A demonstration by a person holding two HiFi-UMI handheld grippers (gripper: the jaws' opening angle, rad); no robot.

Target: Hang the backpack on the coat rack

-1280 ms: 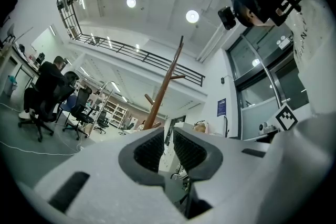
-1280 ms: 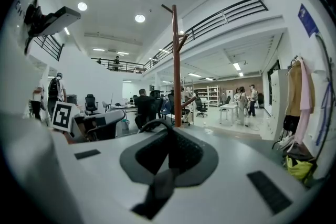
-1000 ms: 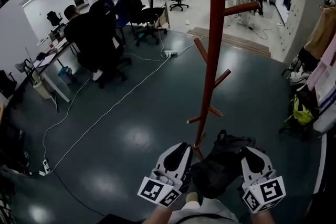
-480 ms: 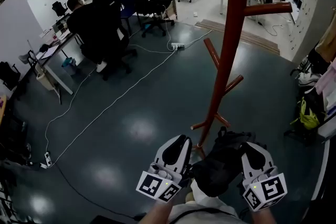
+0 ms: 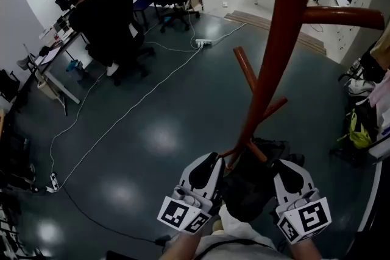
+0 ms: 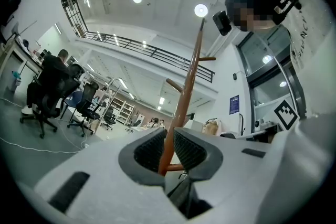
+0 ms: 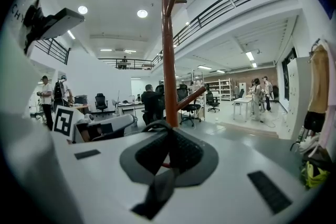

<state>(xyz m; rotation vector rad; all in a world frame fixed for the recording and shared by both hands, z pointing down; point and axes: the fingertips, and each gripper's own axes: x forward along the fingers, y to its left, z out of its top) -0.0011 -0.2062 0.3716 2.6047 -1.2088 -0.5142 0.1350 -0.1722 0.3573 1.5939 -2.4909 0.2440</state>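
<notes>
Jaws of the left gripper (image 6: 169, 136) are pressed nearly together, only a slit left at the tips, and a dark strap (image 6: 181, 194) comes out below them. Jaws of the right gripper (image 7: 167, 139) are clamped flat on a black strap (image 7: 156, 186), with a loop of it arching just above the tips. Both grippers thus carry the backpack (image 5: 244, 192), one on each side. It hangs low between them, close to the person's body and right at the foot of the coat rack (image 5: 277, 39). The lowest short pegs (image 5: 257, 151) cross in front of it in the head view; contact cannot be told. Bag is black, soft and slumped, bulging between the grippers, with no stiff shape; I judge it would sag and swing if held by one strap. Step in hand, as I read it: approach is done and the bag is held at the pole, not yet on any peg. Next move calls for raising both grippers so that the loop clears the upturned end of a peg, most likely the mid peg (image 5: 245, 67). The loop should then drop over it before either grip is let go. The long upper peg (image 5: 344, 16) sits much higher. Risk: the loop is small and partly held by the right jaws, so it may miss the tip.
</notes>
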